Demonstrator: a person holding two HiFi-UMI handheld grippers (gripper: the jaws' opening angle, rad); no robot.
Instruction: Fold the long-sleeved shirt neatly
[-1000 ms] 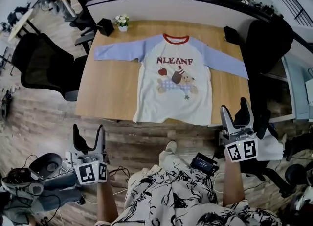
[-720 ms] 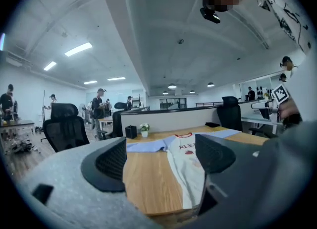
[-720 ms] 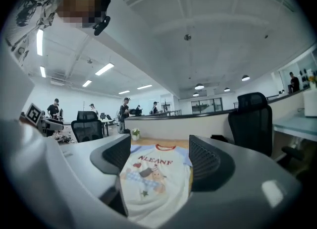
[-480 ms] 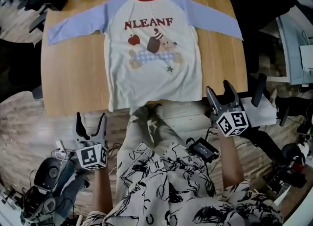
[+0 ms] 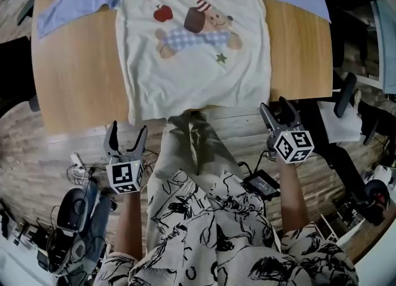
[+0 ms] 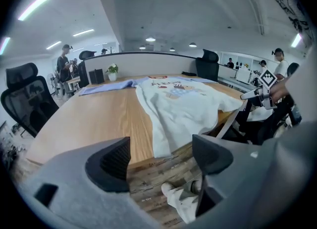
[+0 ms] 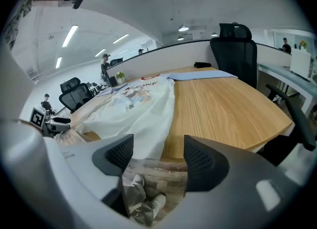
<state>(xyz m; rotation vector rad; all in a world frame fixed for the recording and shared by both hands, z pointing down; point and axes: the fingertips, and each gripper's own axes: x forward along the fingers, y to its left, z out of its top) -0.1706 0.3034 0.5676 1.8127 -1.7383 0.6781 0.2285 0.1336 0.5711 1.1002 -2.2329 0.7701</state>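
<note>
The long-sleeved shirt [image 5: 198, 49] lies flat and face up on the wooden table [image 5: 80, 80]: white body, pale blue sleeves spread to both sides, red lettering and a cartoon print. Its hem hangs slightly over the near table edge. My left gripper [image 5: 127, 135] hovers over the floor, just short of that edge and below the hem's left corner. My right gripper [image 5: 276, 108] is near the hem's right corner. The jaws of both are closing, with nothing between them. The shirt [image 6: 183, 109] and the shirt [image 7: 138, 109] lie ahead of the left gripper [image 6: 161, 158] and the right gripper [image 7: 157, 161].
The person's legs and shoes [image 5: 185, 148] stand between the grippers at the table edge. Cables and gear [image 5: 74, 210] lie on the floor at left. Black office chairs [image 6: 27, 99] [image 7: 233, 44] flank the table. A small plant [image 6: 113, 69] stands at its far end.
Both grippers have sunk and tipped downward toward the table's near edge. The head view has dropped closer, so the shirt now fills the upper part of the picture.
</note>
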